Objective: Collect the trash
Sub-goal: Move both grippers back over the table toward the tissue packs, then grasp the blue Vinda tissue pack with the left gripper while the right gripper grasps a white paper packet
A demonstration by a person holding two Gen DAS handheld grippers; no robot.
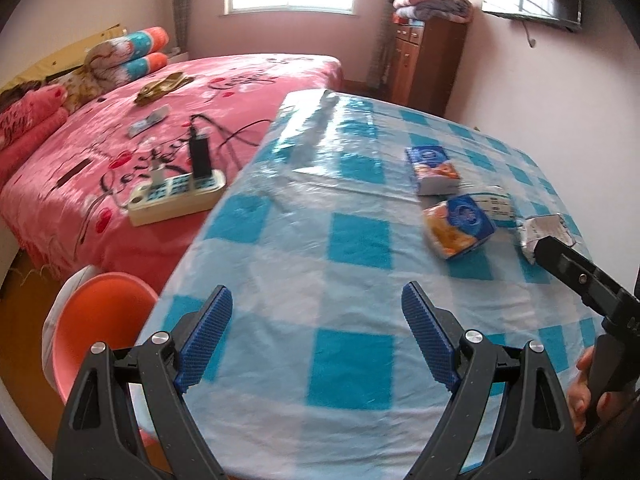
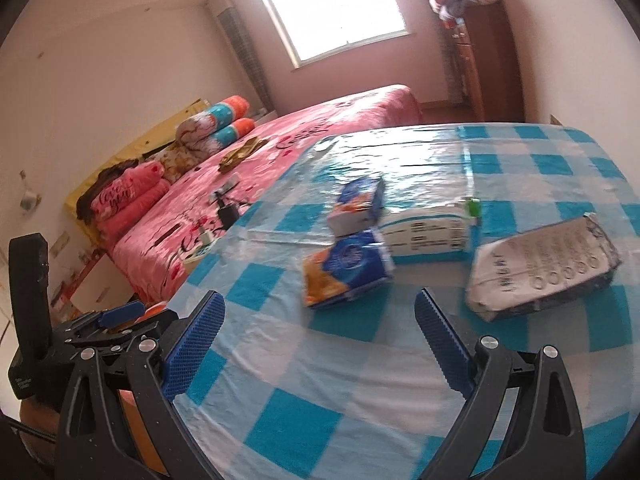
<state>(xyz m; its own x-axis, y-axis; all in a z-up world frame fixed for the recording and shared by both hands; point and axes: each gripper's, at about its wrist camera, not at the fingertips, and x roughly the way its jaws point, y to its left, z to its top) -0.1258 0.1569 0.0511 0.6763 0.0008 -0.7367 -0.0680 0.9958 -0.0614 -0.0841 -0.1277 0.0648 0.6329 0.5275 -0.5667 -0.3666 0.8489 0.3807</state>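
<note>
Setting: pink-walled bedroom, with a table under a blue-and-white checked plastic cloth [image 1: 352, 240] standing against a bed with a pink floral cover [image 1: 120, 152]; a cream power strip [image 1: 176, 196] lies on the bed near the table's edge.

Trash: four pieces cluster toward the table's far right part. A blue-and-orange tissue packet [image 2: 346, 272] lies nearest; a second blue-and-orange packet [image 2: 358, 206] sits just behind it; a white-and-blue flat pack [image 2: 430, 232] lies beside both; a crumpled silver-grey foil bag with printed lettering [image 2: 544, 266] rests near the right edge.

Left gripper: black frame, blue ribbed pads, left gripper [image 1: 316, 336] hangs over the near edge with jaws spread wide and nothing between them.

Right gripper: same build, right gripper [image 2: 320, 344] is likewise spread wide and empty, aimed at the nearest tissue packet; the person's hand [image 1: 588, 392] shows on its handle.

Bin: an orange round container [image 1: 100, 332] stands by the table's near left corner; whether it is the trash bin cannot be told.

Step in hand: judged to be the approach; nothing has been picked up.

Next move: probably the right gripper must travel forward and down so its pads straddle the nearest packet, then close. The glossy cloth and soft wrappers may let a packet slide or crumple.
</note>
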